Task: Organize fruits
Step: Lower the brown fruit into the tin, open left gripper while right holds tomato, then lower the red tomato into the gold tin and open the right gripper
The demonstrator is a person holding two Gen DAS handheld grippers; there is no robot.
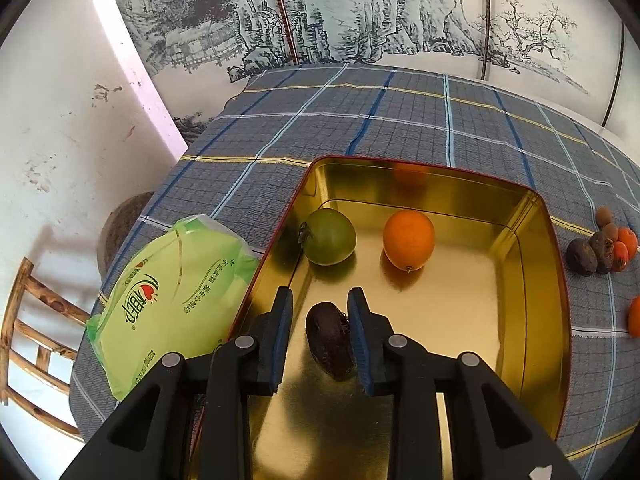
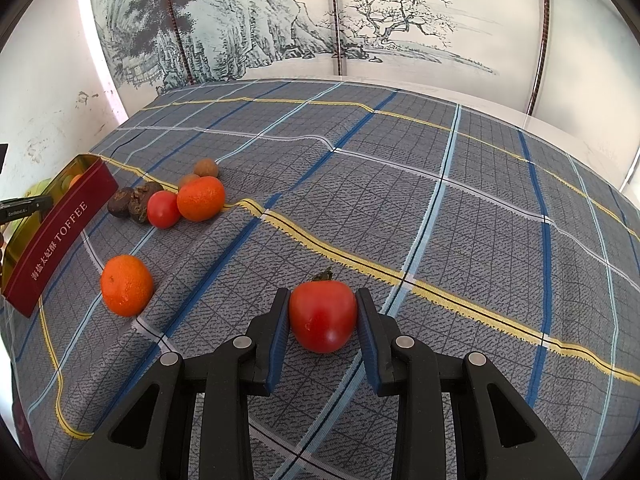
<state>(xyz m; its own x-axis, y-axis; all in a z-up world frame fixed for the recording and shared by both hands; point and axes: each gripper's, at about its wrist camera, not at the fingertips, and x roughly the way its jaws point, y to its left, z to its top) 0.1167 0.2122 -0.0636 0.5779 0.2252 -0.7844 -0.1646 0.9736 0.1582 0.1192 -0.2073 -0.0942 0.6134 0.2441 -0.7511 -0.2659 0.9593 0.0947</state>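
Fruit goes into the tin, so our left claw stands released around the dark fruit. Our right claw grasps the red tomato for carrying.

A gold tin holds a green tomato, an orange and a dark wrinkled fruit. A red tomato lies on the checked cloth, an orange mandarin to its left.

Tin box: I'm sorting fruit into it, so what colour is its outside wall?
Dark red with white lettering, seen best in the right wrist view.
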